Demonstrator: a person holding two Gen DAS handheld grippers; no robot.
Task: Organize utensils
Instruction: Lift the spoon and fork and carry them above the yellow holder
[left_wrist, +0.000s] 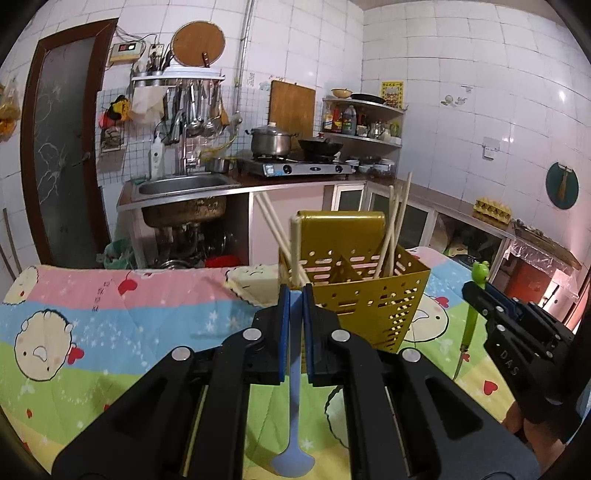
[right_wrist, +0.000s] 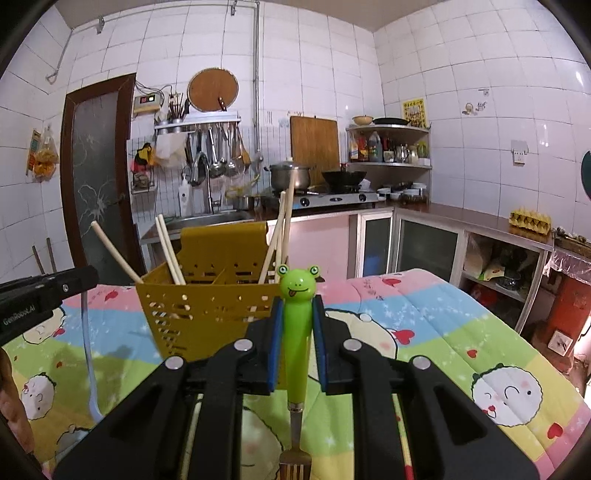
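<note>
A yellow perforated utensil holder (left_wrist: 364, 291) (right_wrist: 207, 306) stands on the cartoon-print cloth with several pale chopsticks (left_wrist: 393, 229) (right_wrist: 168, 251) leaning in its compartments. My left gripper (left_wrist: 296, 295) is shut on the handle of a light blue spoon (left_wrist: 293, 406) (right_wrist: 88, 354), whose bowl hangs down toward the cloth just in front of the holder. My right gripper (right_wrist: 298, 306) (left_wrist: 480, 295) is shut on a green frog-headed fork (right_wrist: 297, 332) (left_wrist: 474, 306), frog head up and metal tines (right_wrist: 294, 467) pointing down. It hovers to the right of the holder.
The table wears a pastel cloth (left_wrist: 110, 317) (right_wrist: 424, 332). Beyond it are a sink (left_wrist: 184, 184), a gas stove with a pot (left_wrist: 269, 142) and a wok, corner shelves, hanging ladles and low cabinets (right_wrist: 424, 243). An egg tray (right_wrist: 530, 219) sits on the right counter.
</note>
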